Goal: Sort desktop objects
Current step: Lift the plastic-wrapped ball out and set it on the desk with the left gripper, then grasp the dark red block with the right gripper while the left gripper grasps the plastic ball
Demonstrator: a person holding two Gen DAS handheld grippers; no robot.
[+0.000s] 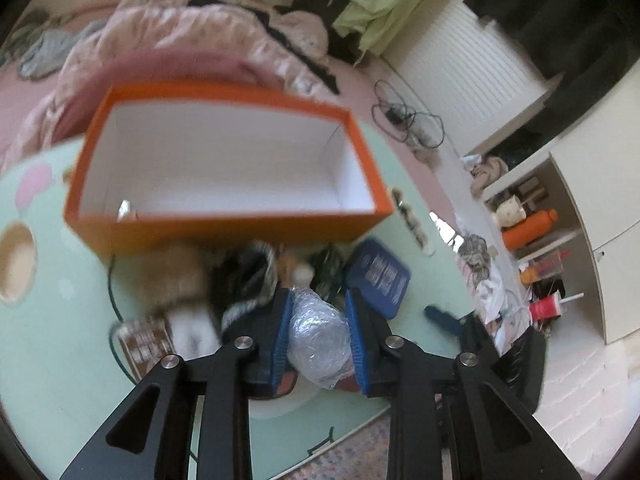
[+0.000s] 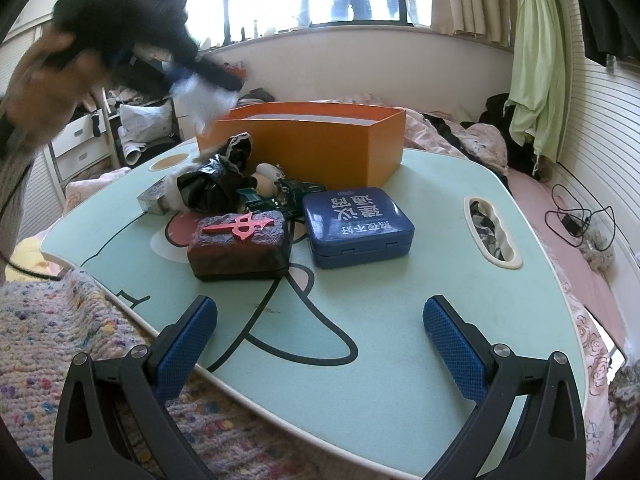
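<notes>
The left tool (image 1: 318, 332) is clamped on a crinkled plastic-wrapped bundle (image 1: 318, 334), held above the clutter on the worktop (image 1: 52, 360), with the open orange box (image 1: 224, 228) just ahead of it and slightly to the left, its long axis running crosswise to the tool's reach. To the right of that box, the right tool (image 2: 320, 344) hangs with its jaws wide apart and nothing between them, well short of the box, so the left hand is the nearer one for dropping the bundle in.
</notes>
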